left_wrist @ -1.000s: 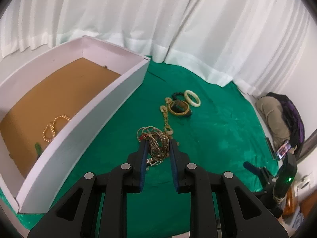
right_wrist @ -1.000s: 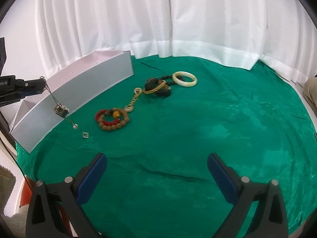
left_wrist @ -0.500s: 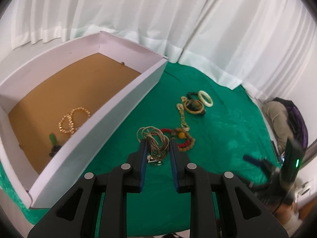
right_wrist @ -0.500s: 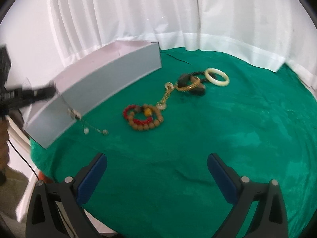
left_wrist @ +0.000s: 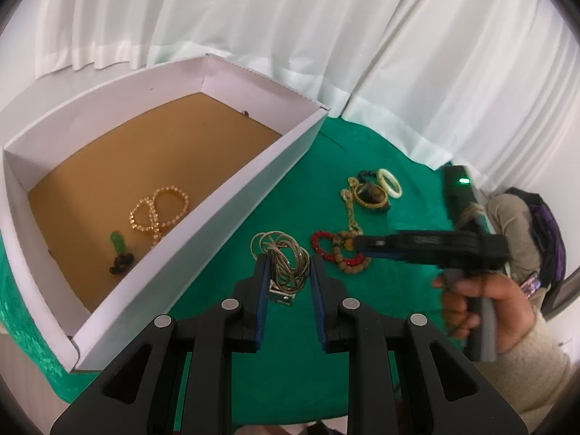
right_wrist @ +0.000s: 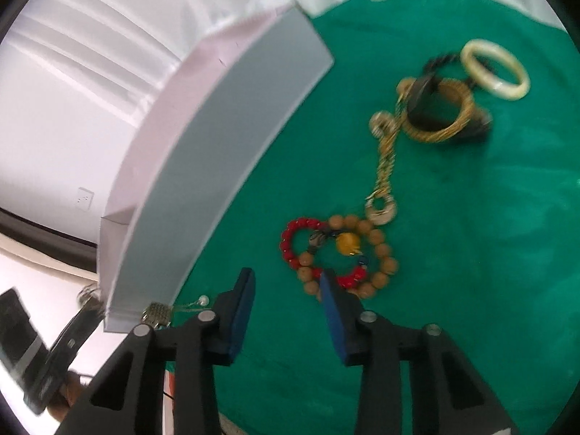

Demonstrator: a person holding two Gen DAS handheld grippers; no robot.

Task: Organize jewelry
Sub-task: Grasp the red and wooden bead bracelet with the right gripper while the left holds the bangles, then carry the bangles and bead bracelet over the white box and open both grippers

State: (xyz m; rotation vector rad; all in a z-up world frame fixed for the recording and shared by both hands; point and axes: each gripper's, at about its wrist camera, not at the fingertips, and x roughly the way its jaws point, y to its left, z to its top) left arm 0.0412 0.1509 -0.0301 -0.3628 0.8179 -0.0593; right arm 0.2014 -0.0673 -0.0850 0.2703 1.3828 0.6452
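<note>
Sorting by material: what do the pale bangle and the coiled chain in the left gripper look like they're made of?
Pale bangle: smooth, glossy cream ring, likely jade, resin or bone. Coiled chain: thin, shiny silvery-gold loops, apparently metal, held in the left gripper.

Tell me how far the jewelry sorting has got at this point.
Early stage. In the white box lie a gold bead bracelet and a small green and black piece. The left gripper holds a coiled metal chain. The right gripper, jaws open, sits near the red and wooden bead bracelets. Also left on the green cloth: gold chain, gold and dark bangles, white bangle.
</note>
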